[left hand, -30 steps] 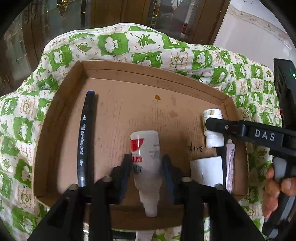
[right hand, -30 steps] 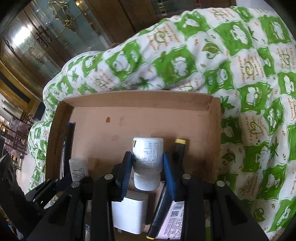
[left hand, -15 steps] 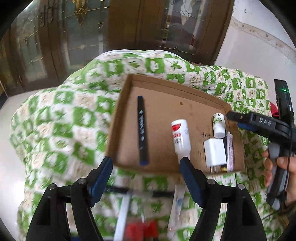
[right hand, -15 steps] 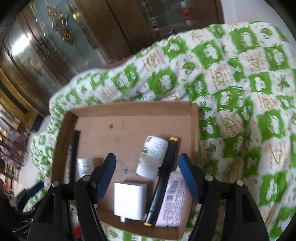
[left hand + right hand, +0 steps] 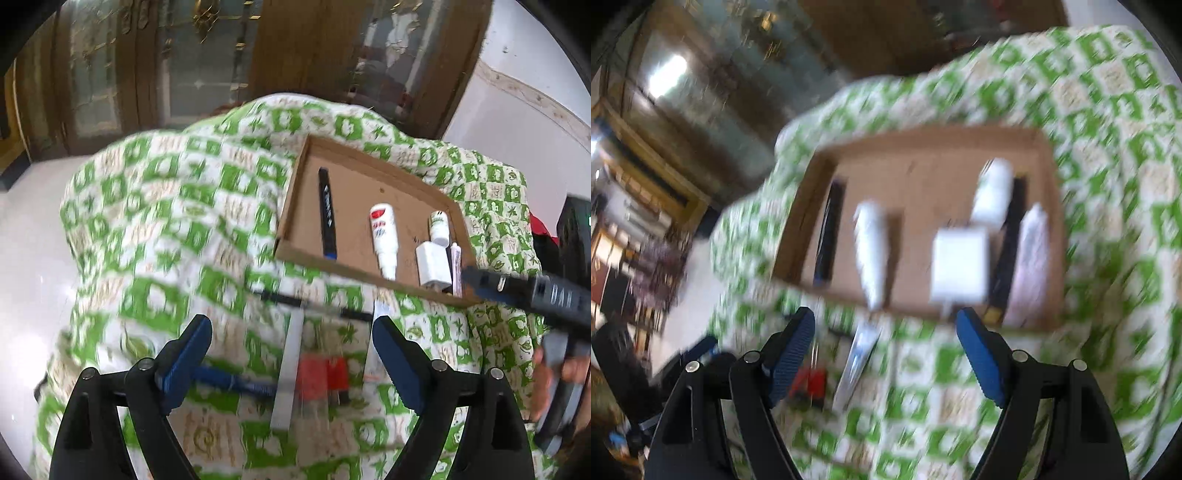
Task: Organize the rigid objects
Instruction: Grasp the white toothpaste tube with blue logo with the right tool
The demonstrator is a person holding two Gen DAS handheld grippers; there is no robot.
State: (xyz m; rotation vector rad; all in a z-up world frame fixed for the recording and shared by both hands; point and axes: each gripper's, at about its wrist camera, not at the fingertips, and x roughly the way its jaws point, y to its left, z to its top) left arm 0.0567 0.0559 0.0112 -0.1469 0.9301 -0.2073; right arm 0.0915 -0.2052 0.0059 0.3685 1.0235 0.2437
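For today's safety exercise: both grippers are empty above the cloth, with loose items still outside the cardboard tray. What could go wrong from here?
1. The loose things on the cloth, a grey strip beside a red item, lie close together; the opening left gripper may catch two.
2. The tray sits on soft, rumpled cloth; a nudge could tip it.
3. The right gripper, also opening, works nearby; the two could collide.

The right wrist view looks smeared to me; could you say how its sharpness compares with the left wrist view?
Right wrist view: motion blur throughout; the tray and the white block are soft, labels unreadable. Left wrist view: the tray and the marker are fairly sharp, only the near cloth streaks. Both bend straight edges, fisheye style.
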